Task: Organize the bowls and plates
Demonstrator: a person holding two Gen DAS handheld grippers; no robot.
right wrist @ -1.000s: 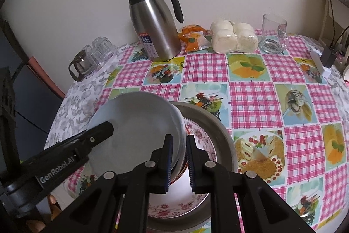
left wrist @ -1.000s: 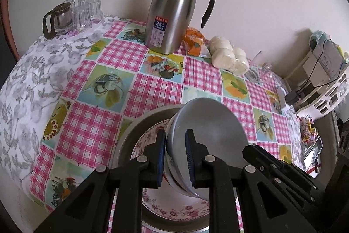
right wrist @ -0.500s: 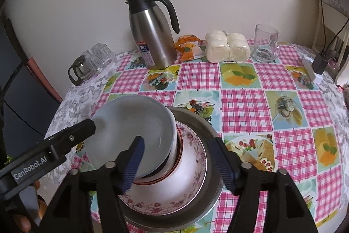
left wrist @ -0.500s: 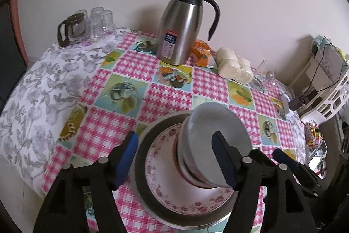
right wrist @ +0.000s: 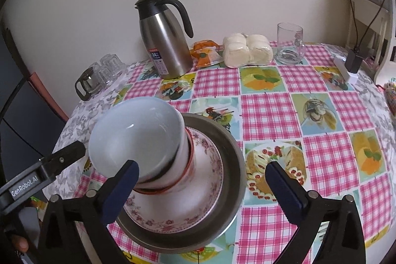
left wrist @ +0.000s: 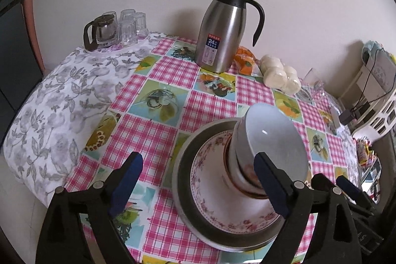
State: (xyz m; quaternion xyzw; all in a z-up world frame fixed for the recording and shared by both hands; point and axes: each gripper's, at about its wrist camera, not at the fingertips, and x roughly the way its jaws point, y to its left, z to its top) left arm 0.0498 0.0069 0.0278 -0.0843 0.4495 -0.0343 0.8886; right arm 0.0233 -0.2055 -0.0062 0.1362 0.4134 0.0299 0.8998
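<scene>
Left wrist view: we see the left gripper point(left wrist: 198, 180) with jaws opening, spread wide and gripping nothing; the stack of bowls point(left wrist: 267, 145) leans just past the right pad, not pressed.
Right wrist view: our right gripper point(right wrist: 203, 187) has jaws opening too, wide apart, nothing pinched; the bowls stand at 10 o'clock from the gap.
Bowls: we count a white top bowl point(right wrist: 136, 137) nested on others, tilted, resting on the floral plate point(right wrist: 198, 204).
Plate: it sits inside a metal basin point(right wrist: 232, 157) on the bench point(right wrist: 272, 110).
Farther out: at 12 o'clock we find a steel thermos jug point(right wrist: 165, 41), wrapped buns point(right wrist: 247, 51) and a glass mug point(right wrist: 289, 43).
</scene>
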